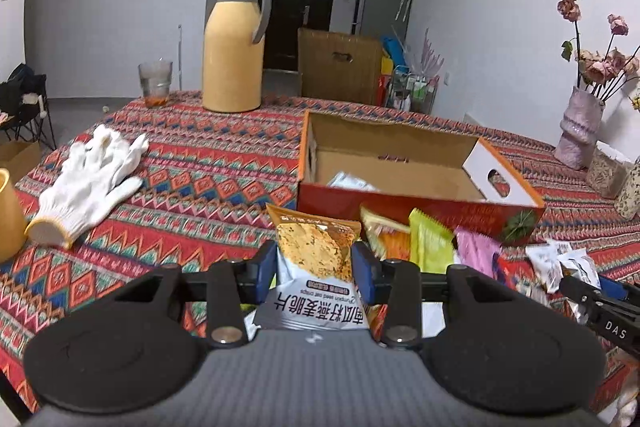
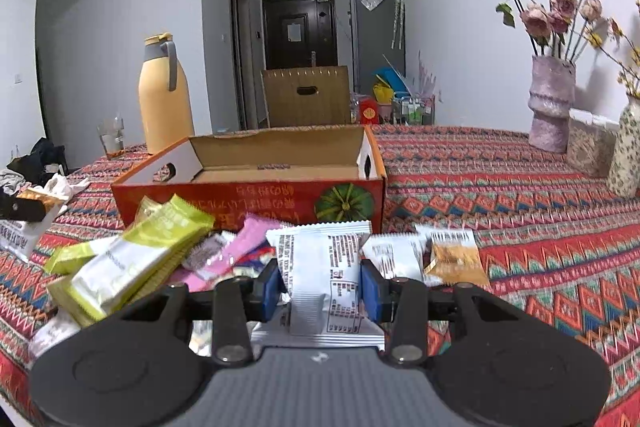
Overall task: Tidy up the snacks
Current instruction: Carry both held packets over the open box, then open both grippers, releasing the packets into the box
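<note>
Left gripper (image 1: pixel 315 267) clamps an oat crisps packet (image 1: pixel 316 259), lifted over the patterned tablecloth (image 1: pixel 208 163). Right gripper (image 2: pixel 323 287) clamps a white snack packet (image 2: pixel 320 267) above the snack pile (image 2: pixel 152 259). Open orange cardboard box (image 2: pixel 248 195) lies just behind the pile; yellow thermos (image 1: pixel 232 47) and white gloves (image 1: pixel 88 187) farther off.

One open red box (image 2: pixel 248 201), one yellow jug (image 1: pixel 232 47), one glass (image 1: pixel 155 83), two white gloves (image 1: pixel 90 183), two vases (image 2: pixel 550 103) of dried flowers, and one snack packet (image 1: pixel 316 259) pinched in each of two hand-held grippers.
</note>
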Tool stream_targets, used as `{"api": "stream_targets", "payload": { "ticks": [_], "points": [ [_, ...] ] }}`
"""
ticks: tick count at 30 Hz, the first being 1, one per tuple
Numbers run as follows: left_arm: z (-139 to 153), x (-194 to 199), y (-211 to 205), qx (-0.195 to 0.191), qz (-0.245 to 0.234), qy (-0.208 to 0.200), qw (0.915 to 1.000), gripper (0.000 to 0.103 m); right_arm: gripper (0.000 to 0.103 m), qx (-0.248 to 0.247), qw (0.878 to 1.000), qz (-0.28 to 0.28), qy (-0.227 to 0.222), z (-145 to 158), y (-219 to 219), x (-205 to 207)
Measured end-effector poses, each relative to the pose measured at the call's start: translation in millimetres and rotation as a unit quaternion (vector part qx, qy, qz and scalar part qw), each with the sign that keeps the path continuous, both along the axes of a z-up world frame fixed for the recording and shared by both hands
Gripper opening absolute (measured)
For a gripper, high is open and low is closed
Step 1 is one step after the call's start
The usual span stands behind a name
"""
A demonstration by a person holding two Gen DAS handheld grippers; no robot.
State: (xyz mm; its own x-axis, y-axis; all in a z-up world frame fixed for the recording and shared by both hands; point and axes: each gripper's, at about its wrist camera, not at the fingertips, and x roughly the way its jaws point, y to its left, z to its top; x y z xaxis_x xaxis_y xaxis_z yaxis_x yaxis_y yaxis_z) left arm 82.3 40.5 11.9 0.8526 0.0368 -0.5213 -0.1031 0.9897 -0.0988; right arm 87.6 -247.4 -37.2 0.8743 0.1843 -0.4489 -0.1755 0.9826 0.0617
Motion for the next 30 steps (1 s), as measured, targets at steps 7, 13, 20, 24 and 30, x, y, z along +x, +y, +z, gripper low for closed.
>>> {"api": "stream_targets", "payload": {
  "ticks": [7, 13, 20, 24, 30],
  "points": [
    [13.5, 26.5, -9.8, 0.000, -0.015, -0.017, 0.9998, 0.041, 0.040, -0.004, 1.000, 0.010, -0.024, 17.2, 7.8, 22.8],
    [26.4, 52.8, -18.7, 0.006, -0.023, -0.030, 0.9993, 0.041, 0.040, -0.005, 0.999, 0.017, -0.045, 31.9, 15.2, 49.5],
    [37.8, 87.9, -27.1, 0.014, -0.026, -0.041, 0.9987, 0.041, 0.040, -0.002, 0.998, 0.024, -0.061, 48.1, 25.6, 90.2],
    [40.9, 109.2, -30.4, 0.013, -0.026, -0.043, 0.9987, 0.041, 0.040, -0.001, 0.998, 0.029, -0.064, 53.1, 33.2, 113.7],
    [39.7, 144.8, -32.8, 0.021, -0.021, -0.040, 0.9988, 0.041, 0.040, 0.002, 0.998, 0.035, -0.048, 52.3, 45.2, 151.0]
  ]
}}
